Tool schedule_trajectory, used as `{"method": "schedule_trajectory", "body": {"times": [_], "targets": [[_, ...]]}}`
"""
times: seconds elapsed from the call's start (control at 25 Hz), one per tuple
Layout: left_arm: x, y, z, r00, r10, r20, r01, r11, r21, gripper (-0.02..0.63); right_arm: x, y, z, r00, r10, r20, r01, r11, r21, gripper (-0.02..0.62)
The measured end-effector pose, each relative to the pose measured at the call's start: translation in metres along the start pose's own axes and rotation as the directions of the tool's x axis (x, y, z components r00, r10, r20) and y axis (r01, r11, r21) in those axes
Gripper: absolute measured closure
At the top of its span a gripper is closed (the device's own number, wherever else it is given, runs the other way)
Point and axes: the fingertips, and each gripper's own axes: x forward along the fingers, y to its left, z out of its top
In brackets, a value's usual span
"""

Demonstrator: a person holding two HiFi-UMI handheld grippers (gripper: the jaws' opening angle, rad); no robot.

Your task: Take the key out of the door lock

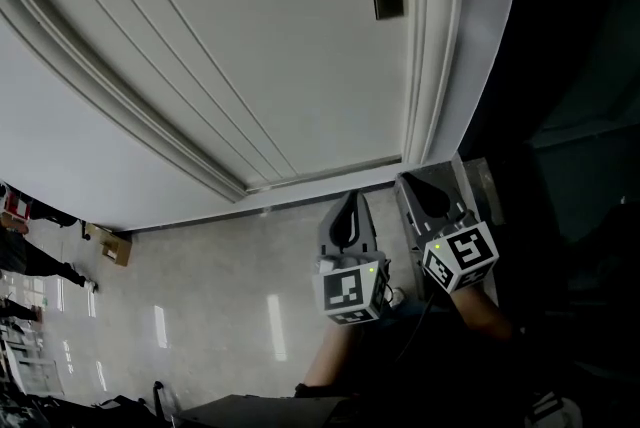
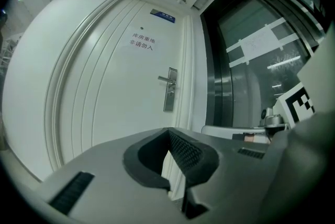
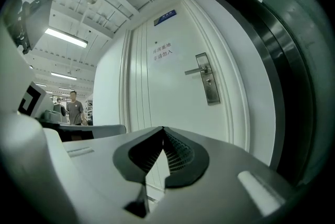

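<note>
Key, too small to make out, presumably sits in the lock plate (image 3: 209, 84) under the lever handle (image 3: 196, 70), well ahead of and above the left tool (image 2: 168, 134) and right tool (image 3: 163, 131), both closed on nothing; likely light, stiff, slick metal, best pinched across its bow.

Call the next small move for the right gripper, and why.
Probably advance the right gripper toward the lock plate under the lever handle, then open its jaws: it is shut, empty and well short of the door. No key is discernible.
</note>
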Motion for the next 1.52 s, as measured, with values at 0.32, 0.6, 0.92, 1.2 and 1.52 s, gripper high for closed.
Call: {"method": "schedule_trajectory", "body": {"times": [0.32,0.6,0.92,1.2,1.52], "targets": [[0.059,0.021,0.003,1.000,0.004,-0.009,-0.004,1.000,0.003,0.606,0.051,-0.032,0.006,1.000,0.003,0.002,-0.003,1.000,-0.014,0.594],[0.139,0.046,0.012,1.000,-0.028,0.003,0.028,1.000,0.000,0.606,0.114,-0.075,0.009,1.000,-0.027,0.003,0.027,0.999,-0.023,0.594],[0.211,0.081,0.026,0.996,-0.086,0.018,0.086,0.996,0.025,0.606,0.180,-0.111,0.026,0.996,-0.089,0.014,0.089,0.994,-0.060,0.592],[0.259,0.108,0.040,0.990,-0.143,0.002,0.143,0.989,0.024,0.606,0.231,-0.131,0.039,0.987,-0.152,0.051,0.155,0.986,-0.060,0.592],[0.290,0.119,0.040,0.981,-0.192,-0.007,0.192,0.981,0.023,0.606,0.246,-0.167,0.067,0.966,-0.245,0.087,0.258,0.947,-0.193,0.587]]}}
